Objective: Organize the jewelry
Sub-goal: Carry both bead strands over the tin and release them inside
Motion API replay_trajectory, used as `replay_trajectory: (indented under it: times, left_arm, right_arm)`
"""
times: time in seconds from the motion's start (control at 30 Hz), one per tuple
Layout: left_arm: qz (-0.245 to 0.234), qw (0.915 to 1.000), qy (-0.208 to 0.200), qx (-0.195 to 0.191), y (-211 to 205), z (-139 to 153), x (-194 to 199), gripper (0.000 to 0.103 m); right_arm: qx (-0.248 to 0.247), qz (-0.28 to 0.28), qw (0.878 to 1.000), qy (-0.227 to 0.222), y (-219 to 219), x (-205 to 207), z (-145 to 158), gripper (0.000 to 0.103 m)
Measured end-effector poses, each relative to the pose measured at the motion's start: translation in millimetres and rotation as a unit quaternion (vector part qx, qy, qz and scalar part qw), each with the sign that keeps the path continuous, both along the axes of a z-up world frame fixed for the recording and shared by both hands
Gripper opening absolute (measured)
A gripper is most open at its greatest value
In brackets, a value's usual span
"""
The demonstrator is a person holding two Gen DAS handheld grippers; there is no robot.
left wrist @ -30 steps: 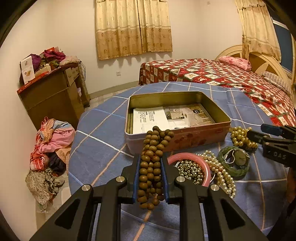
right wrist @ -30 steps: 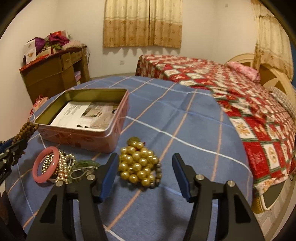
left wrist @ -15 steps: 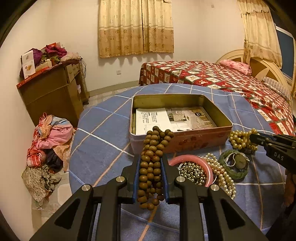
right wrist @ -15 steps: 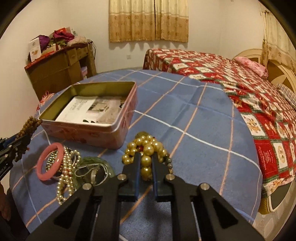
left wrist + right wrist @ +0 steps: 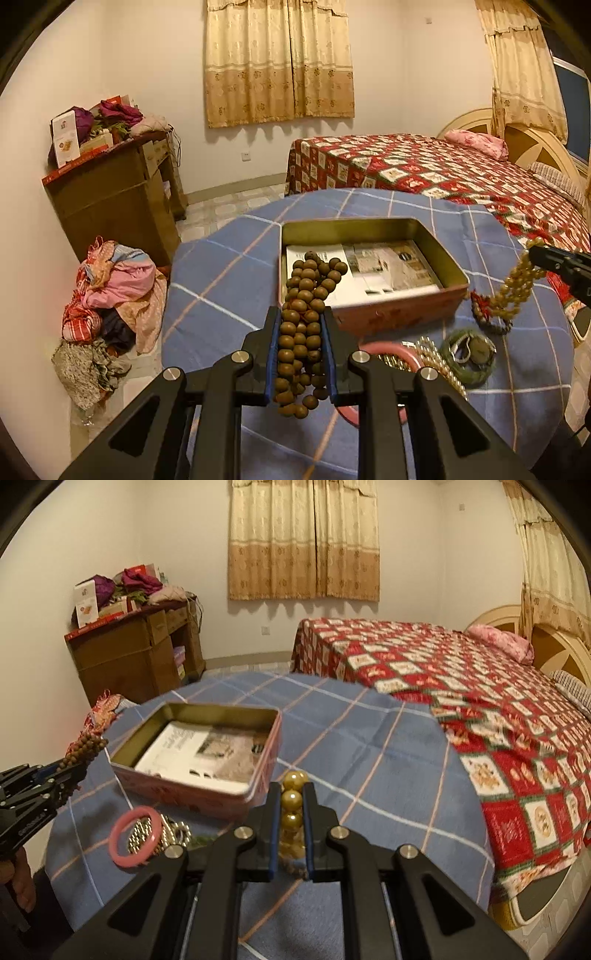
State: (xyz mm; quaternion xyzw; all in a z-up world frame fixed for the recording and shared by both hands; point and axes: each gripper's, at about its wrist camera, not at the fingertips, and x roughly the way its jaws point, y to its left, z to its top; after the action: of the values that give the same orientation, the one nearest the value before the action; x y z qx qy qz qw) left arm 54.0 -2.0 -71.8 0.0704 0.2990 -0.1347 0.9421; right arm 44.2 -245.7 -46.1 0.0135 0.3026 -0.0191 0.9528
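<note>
My left gripper (image 5: 300, 325) is shut on a brown wooden bead string (image 5: 304, 306) and holds it above the near edge of the open pink tin (image 5: 399, 314). My right gripper (image 5: 291, 797) is shut on a gold bead string (image 5: 291, 801) and holds it lifted off the table, right of the tin (image 5: 192, 794); the string hangs from it in the left wrist view (image 5: 517, 288). A pink bangle (image 5: 135, 836), pearl strands (image 5: 432, 358) and a green bracelet (image 5: 469, 356) lie on the blue cloth in front of the tin.
The tin holds papers (image 5: 369, 269). The round table has a blue checked cloth (image 5: 369, 731). A bed (image 5: 461, 686) stands behind on the right, a wooden cabinet (image 5: 114, 203) and a heap of clothes (image 5: 110, 295) on the left.
My right gripper closed on the gold beads and has lifted them off the table. My left gripper has risen with the brown beads and moved over the tin's near edge.
</note>
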Motion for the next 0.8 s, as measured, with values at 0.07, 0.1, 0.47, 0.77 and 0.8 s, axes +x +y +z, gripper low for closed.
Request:
replay_trajectory:
  times: [0.07,0.1,0.47,0.77,0.8]
  left_arm:
    - [-0.001,1.0,-0.005,-0.001,0.5,6.1,3.0,0.02]
    - [-0.003,1.0,-0.007,-0.003,0.3,9.9,5.2,0.02]
    - [-0.014,0.9996,-0.026,0.006,-18.0,35.9,26.1,0.02]
    - [-0.01,0.9996,-0.026,0.009,-26.7,41.5,44.2,0.02]
    - [-0.008,0.9996,-0.024,0.011,-28.1,41.4,47.7,0.02]
  right_arm:
    - [-0.002,0.001,1.0,-0.007,-1.0,0.4,5.5,0.013]
    - [-0.003,0.001,1.0,-0.01,-0.9,0.9,8.5,0.013]
    - [-0.014,0.024,0.999,-0.046,8.5,12.0,41.0,0.013]
    - [-0.013,0.038,0.997,-0.059,16.1,30.1,49.6,0.013]
    - [-0.015,0.04,0.997,-0.06,17.7,32.8,50.3,0.013]
